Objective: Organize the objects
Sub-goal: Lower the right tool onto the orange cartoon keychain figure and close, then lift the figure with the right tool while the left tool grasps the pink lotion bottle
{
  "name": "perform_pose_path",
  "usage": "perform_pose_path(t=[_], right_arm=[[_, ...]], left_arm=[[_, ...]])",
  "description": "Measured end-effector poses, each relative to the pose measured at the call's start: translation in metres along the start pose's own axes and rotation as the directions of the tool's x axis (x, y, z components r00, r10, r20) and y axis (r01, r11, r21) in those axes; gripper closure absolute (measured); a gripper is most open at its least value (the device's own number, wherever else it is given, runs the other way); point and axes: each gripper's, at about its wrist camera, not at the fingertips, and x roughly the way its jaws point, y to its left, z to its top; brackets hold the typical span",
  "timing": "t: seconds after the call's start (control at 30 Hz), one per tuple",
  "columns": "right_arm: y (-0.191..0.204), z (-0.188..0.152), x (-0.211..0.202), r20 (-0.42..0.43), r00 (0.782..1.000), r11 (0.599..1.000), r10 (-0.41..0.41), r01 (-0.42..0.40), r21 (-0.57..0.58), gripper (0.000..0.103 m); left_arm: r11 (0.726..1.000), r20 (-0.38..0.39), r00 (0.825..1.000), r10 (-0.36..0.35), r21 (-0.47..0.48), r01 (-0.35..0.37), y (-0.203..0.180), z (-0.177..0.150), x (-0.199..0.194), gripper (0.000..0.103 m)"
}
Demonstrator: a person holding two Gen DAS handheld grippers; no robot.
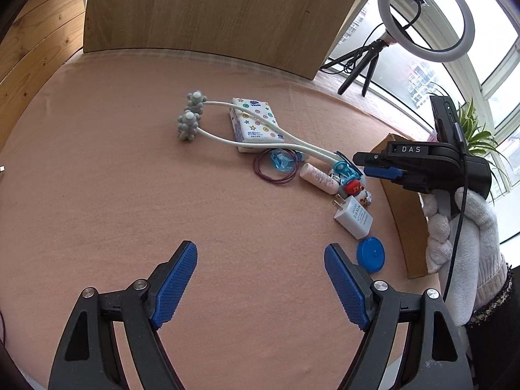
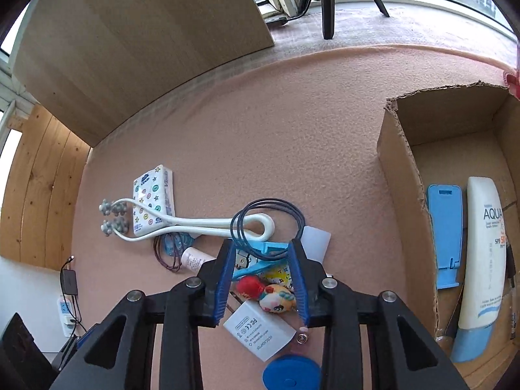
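Note:
On the pink mat, my left gripper hangs open over bare cloth, left of a white charger and a blue round lid. My right gripper points down into the pile, and its pads sit against both ends of a light blue plastic clip with a dark cord loop over it. Under it lie a small plush figure and the charger. A white roller massager rests across a tissue pack. The cardboard box holds a sunscreen tube and a blue stand.
A wooden board stands along the mat's far edge. A ring light on a tripod and a plant are by the window. A pink tube and a purple cord ring lie near the pile. A gloved hand holds the right gripper.

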Motion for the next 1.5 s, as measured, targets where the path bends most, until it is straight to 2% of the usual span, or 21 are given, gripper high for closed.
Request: perform_pose_path(t=[0.07, 0.13, 0.37, 0.57, 0.67, 0.77, 0.83, 0.93, 1.0, 1.1, 1.2, 1.27, 1.33, 1.43, 1.5], right_arm=[[-0.004, 0.002, -0.003, 0.018, 1.0, 1.0, 0.003, -0.004, 0.03, 0.073], [-0.005, 0.006, -0.002, 0.024, 0.999, 0.998, -0.046, 0.045, 0.036, 0.073], [-0.004, 0.006, 0.017, -0.03, 0.993, 0.993, -0.115, 0.116, 0.034, 0.075], [0.001, 0.002, 0.02, -0.057, 0.988, 0.99, -0.141, 0.141, 0.009, 0.075], [-0.001, -0.001, 0.018, -0.078, 0.989, 0.992, -0.127, 0.129, 0.018, 0.075], [-0.006, -0.011, 0.016, -0.132, 0.991, 0.996, -0.034, 0.045, 0.079, 0.075], [-0.002, -0.022, 0.012, -0.122, 0.992, 0.997, -0.036, 0.044, 0.063, 0.075], [0.004, -0.037, 0.006, -0.122, 0.993, 0.998, 0.002, 0.006, 0.066, 0.075], [0.009, -0.05, 0.005, -0.145, 0.988, 0.997, 0.051, -0.041, 0.073, 0.075], [0.018, -0.067, 0.008, -0.179, 0.98, 0.995, 0.083, -0.073, 0.065, 0.075], [0.023, -0.075, 0.003, -0.156, 0.983, 0.995, 0.097, -0.091, 0.049, 0.075], [0.02, -0.076, 0.0, -0.167, 0.973, 0.986, 0.16, -0.149, 0.076, 0.075], [0.015, -0.077, -0.006, -0.148, 0.977, 0.986, 0.154, -0.141, 0.093, 0.075], [0.007, -0.077, -0.013, -0.099, 0.991, 0.993, 0.092, -0.084, 0.085, 0.075], [0.001, -0.079, -0.013, -0.099, 0.993, 0.996, 0.062, -0.055, 0.075, 0.075]], left_arm=[[1.0, -0.001, 1.0, 0.003, -0.008, -0.003, 0.007, -0.001, -0.001, 0.02], [1.0, -0.005, 1.0, 0.002, -0.016, -0.002, 0.012, -0.001, -0.001, 0.02], [1.0, -0.01, 1.0, -0.022, -0.001, 0.022, 0.011, 0.001, -0.001, 0.02], [0.999, -0.016, 0.999, -0.039, 0.013, 0.039, 0.009, 0.001, -0.001, 0.02], [0.999, -0.018, 0.999, -0.046, 0.016, 0.046, 0.01, 0.002, -0.001, 0.02], [0.999, -0.019, 0.999, -0.051, 0.016, 0.051, 0.012, 0.002, -0.001, 0.02], [0.998, -0.021, 0.998, -0.054, 0.013, 0.055, 0.014, 0.002, 0.0, 0.02], [0.998, -0.027, 0.998, -0.058, 0.016, 0.058, 0.015, 0.003, 0.001, 0.02], [0.998, -0.028, 0.998, -0.062, 0.021, 0.063, 0.015, 0.003, 0.002, 0.02], [0.997, -0.031, 0.997, -0.065, 0.027, 0.066, 0.015, 0.005, 0.003, 0.02], [0.997, -0.033, 0.997, -0.064, 0.036, 0.065, 0.014, 0.005, 0.003, 0.02], [0.997, -0.033, 0.998, -0.061, 0.039, 0.063, 0.015, 0.005, 0.002, 0.02], [0.997, -0.032, 0.998, -0.057, 0.04, 0.058, 0.015, 0.004, 0.002, 0.02], [0.998, -0.037, 0.998, -0.049, 0.048, 0.05, 0.015, 0.001, 0.003, 0.02], [0.997, -0.042, 0.998, -0.045, 0.054, 0.048, 0.015, 0.001, 0.005, 0.02]])
